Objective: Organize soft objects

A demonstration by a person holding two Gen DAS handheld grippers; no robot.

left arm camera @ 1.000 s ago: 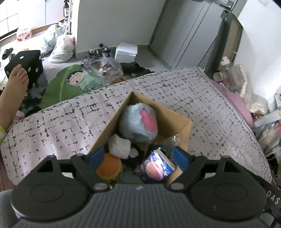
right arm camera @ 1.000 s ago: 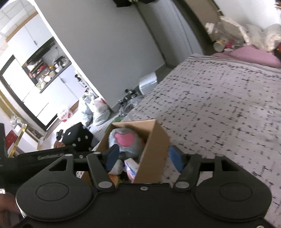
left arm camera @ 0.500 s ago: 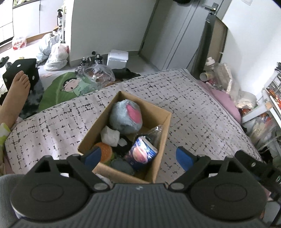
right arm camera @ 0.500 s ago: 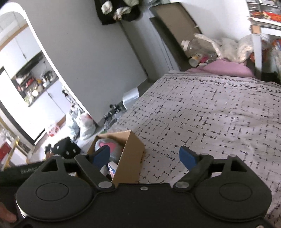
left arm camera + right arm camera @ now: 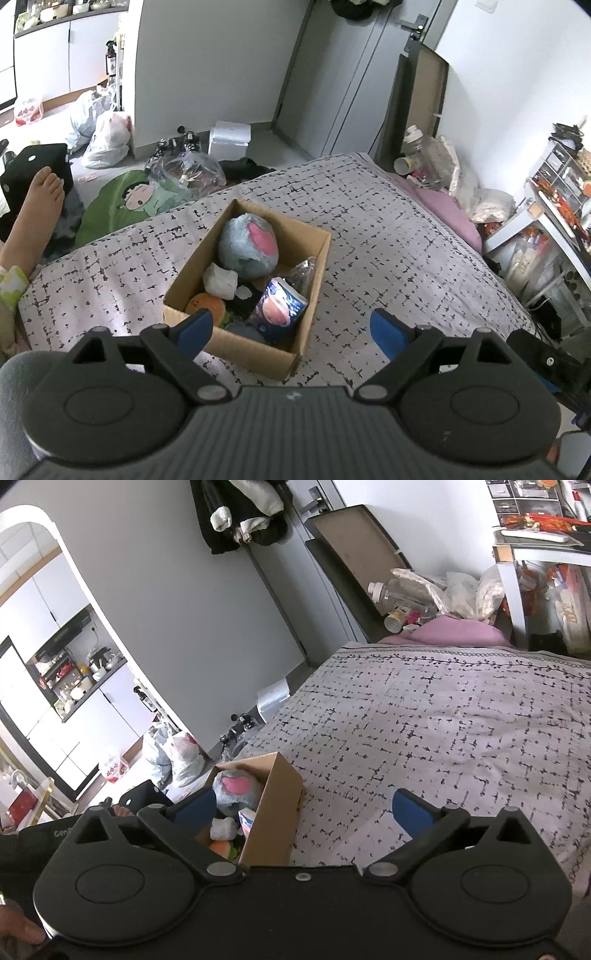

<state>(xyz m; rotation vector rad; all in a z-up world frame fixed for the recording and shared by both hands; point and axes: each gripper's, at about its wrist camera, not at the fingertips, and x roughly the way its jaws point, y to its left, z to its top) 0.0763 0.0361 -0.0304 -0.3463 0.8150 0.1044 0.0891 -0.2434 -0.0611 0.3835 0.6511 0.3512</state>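
The cardboard box (image 5: 246,284) sits on the bed (image 5: 388,240), already holding the soft things: a gray-and-pink plush ball (image 5: 248,243) at its far end, a white wad (image 5: 221,280), an orange burger toy (image 5: 205,307) and a printed pouch (image 5: 277,309). Its long axis runs away from the left gripper (image 5: 291,328), whose 2 fingers are spread and empty, with the box's near edge just ahead between them. The right gripper (image 5: 303,809) is opening, nothing between its fingers; the box lies ahead toward its left finger. The left hand looks nearer and better lined up.
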